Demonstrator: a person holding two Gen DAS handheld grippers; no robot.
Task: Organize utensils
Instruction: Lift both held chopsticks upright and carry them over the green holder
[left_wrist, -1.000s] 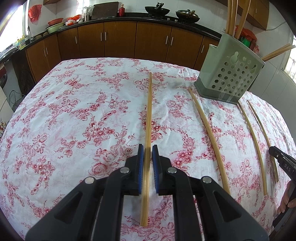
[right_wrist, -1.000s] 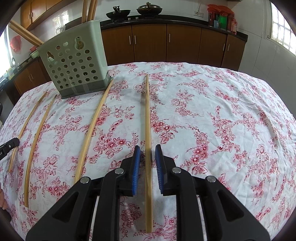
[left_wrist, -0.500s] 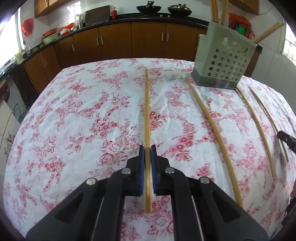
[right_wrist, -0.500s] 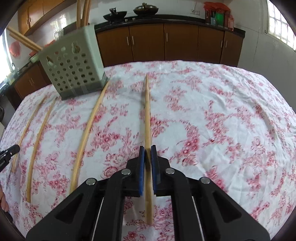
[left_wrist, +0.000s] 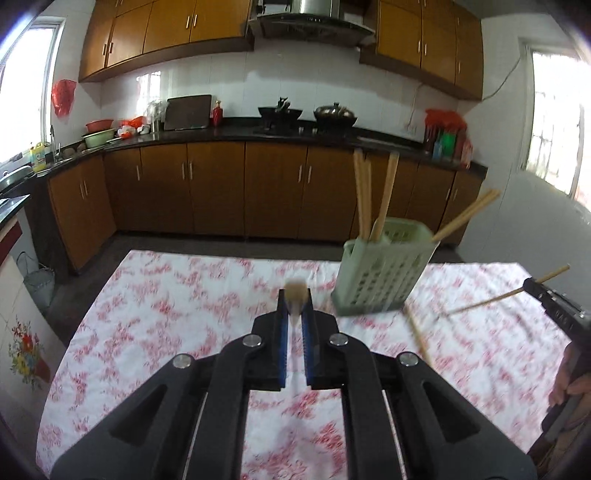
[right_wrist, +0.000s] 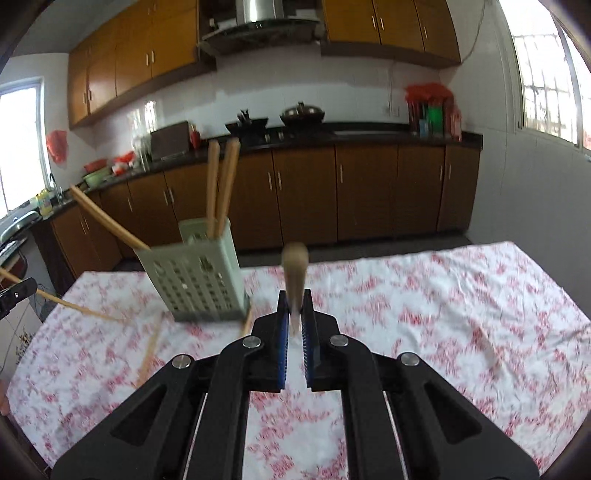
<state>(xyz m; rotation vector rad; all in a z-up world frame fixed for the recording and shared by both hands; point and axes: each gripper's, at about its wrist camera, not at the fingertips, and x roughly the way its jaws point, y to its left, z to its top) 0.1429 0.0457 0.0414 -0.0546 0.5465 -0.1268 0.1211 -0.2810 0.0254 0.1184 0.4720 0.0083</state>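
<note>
My left gripper (left_wrist: 295, 306) is shut on a bamboo chopstick (left_wrist: 295, 291), lifted off the table and seen end-on. My right gripper (right_wrist: 294, 306) is shut on another chopstick (right_wrist: 294, 273), also lifted and pointing forward. The green perforated holder (left_wrist: 380, 269) stands on the floral tablecloth with several chopsticks upright in it; it shows left of centre in the right wrist view (right_wrist: 199, 273). In the left wrist view the right gripper (left_wrist: 554, 306) appears at the right edge with its chopstick (left_wrist: 498, 297). Loose chopsticks (right_wrist: 151, 347) lie by the holder.
The floral-cloth table (left_wrist: 166, 314) ends toward brown kitchen cabinets (left_wrist: 221, 188). A counter with woks (left_wrist: 306, 114) and a sink (left_wrist: 14, 173) lies beyond. A hand (left_wrist: 569, 380) is at the right edge. Both views are motion-blurred.
Both grippers closed on their chopsticks and then lifted them off the table, tilting up so the views now face the cabinets and wall.
</note>
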